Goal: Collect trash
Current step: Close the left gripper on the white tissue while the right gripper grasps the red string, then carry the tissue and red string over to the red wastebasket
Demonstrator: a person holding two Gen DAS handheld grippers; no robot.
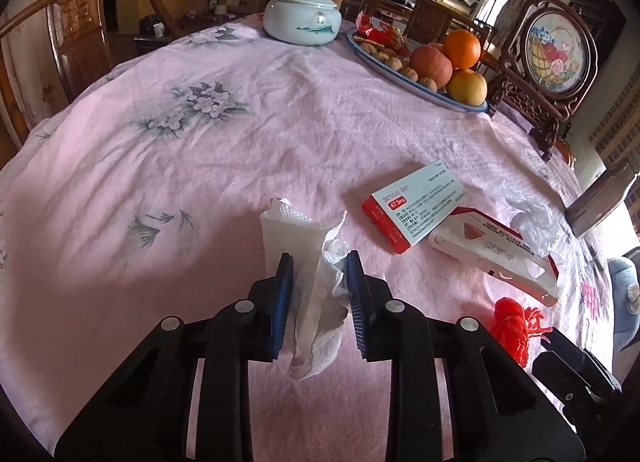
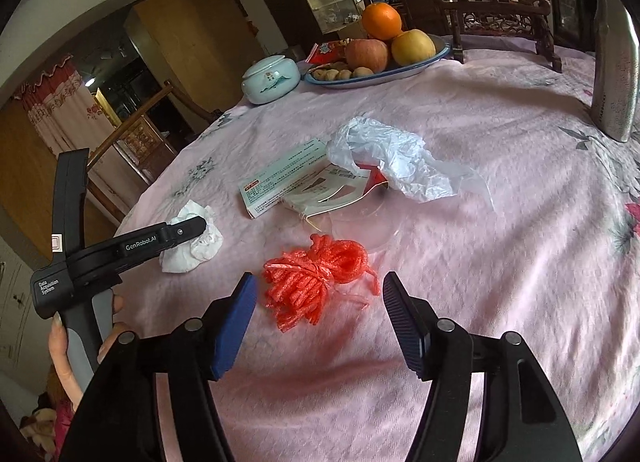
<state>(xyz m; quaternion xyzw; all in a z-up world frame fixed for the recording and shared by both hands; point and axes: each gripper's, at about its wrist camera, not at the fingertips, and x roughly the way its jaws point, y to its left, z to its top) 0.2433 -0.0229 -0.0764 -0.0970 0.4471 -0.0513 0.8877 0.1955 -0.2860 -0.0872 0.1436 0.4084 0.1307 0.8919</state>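
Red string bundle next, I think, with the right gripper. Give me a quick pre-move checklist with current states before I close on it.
1. Right gripper open wide enough: ok, jaws are spread wider than the bundle.
2. Red string bundle lined up between the fingers: ok, it lies just ahead of the tips, roughly centred.
3. Fingers down at cloth level around it: not ok, the bundle is still beyond the tips.
4. Nothing else in the closing path: ok, the clear plastic lid and medicine box lie farther off.
5. Left gripper secure on the crumpled tissue: cannot tell, tissue sits between the pads but contact is unclear.
6. Trash container in view: not ok, none is visible.
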